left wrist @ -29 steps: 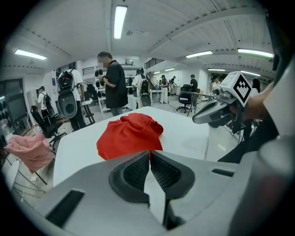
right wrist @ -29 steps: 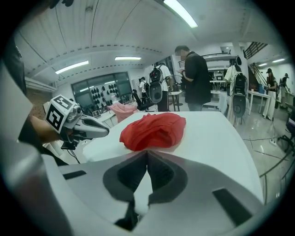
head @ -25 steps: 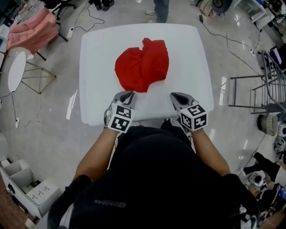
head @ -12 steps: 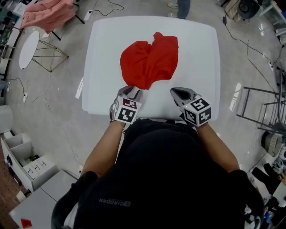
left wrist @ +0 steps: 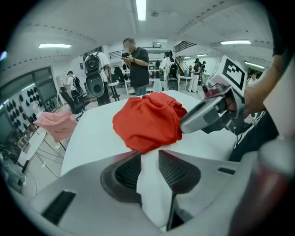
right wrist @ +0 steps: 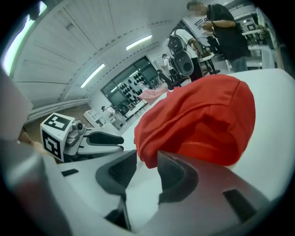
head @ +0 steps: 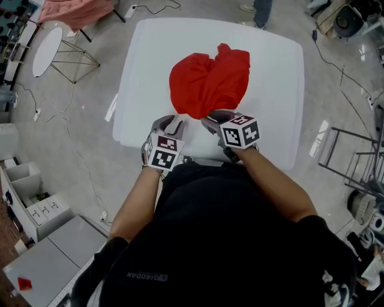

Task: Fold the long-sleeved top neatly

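A crumpled red long-sleeved top (head: 210, 81) lies bunched on the white table (head: 273, 72). My left gripper (head: 174, 125) hovers just short of its near left edge. Its jaws have just been opening and stand open, with only bare table between them (left wrist: 150, 161). My right gripper (head: 208, 120) points left at the top's near edge. Its jaws have also just been opening and stand open. The red hem (right wrist: 147, 159) lies at their mouth and the pads do not press on it. Each gripper shows in the other's view: the right gripper (left wrist: 207, 113) and the left gripper (right wrist: 94, 138).
A person (left wrist: 136, 64) stands beyond the table's far side. A pink garment (head: 78, 9) hangs on a rack at the top left, beside a white round side table (head: 48, 51). A metal rack (head: 354, 162) stands to the right and grey storage boxes (head: 30, 198) at the lower left.
My right gripper has swung left from the table's near right side to the top's near edge. My left gripper has edged forward and down toward the top.
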